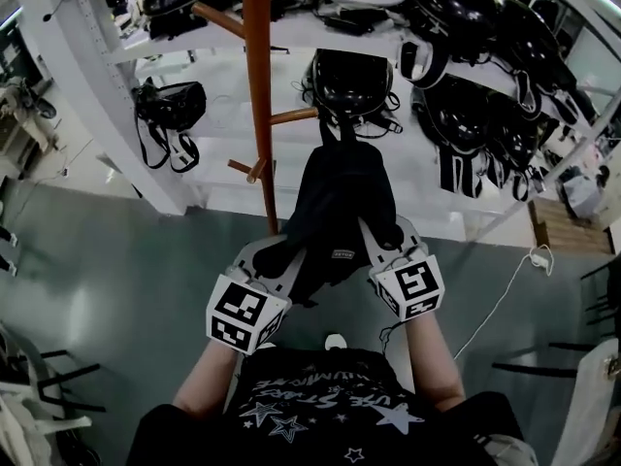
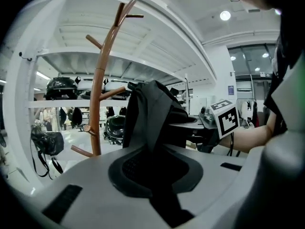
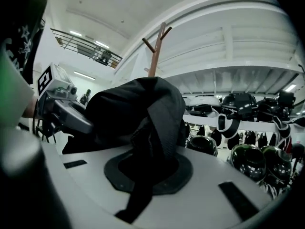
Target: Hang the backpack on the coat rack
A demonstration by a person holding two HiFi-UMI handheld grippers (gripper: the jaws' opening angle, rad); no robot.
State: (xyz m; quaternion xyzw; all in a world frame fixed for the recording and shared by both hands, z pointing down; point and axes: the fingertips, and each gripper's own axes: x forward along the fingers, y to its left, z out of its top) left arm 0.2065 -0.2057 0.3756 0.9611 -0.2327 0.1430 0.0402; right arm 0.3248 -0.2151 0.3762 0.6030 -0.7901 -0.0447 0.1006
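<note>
The left gripper (image 1: 283, 258) and the right gripper (image 1: 384, 249) are both clamped on the black backpack (image 1: 344, 200). Each one pinches a dark strap that runs down between its closed jaws. The person holds them side by side at chest level, with the bag bunched up between and just beyond the two grippers, clear of the floor (image 1: 116, 280).

Straight ahead stands the brown wooden coat rack (image 1: 258, 85). Its pole rises just left of the backpack. One mid-height peg (image 1: 293, 116) points toward the top of the bag and comes close to it; I cannot tell whether they touch. A lower peg (image 1: 248, 170) juts out to the left of the bag, below that one.

Behind the rack runs white shelving (image 1: 291, 37) crowded with black helmets. One glossy helmet (image 1: 351, 81) sits directly behind the backpack, and more fill the shelf to the right. A black bag (image 1: 171, 105) with dangling straps hangs at the shelving's left end, beside a slanted white post (image 1: 87, 85). A white cable (image 1: 505, 294) trails across the floor at the right.
</note>
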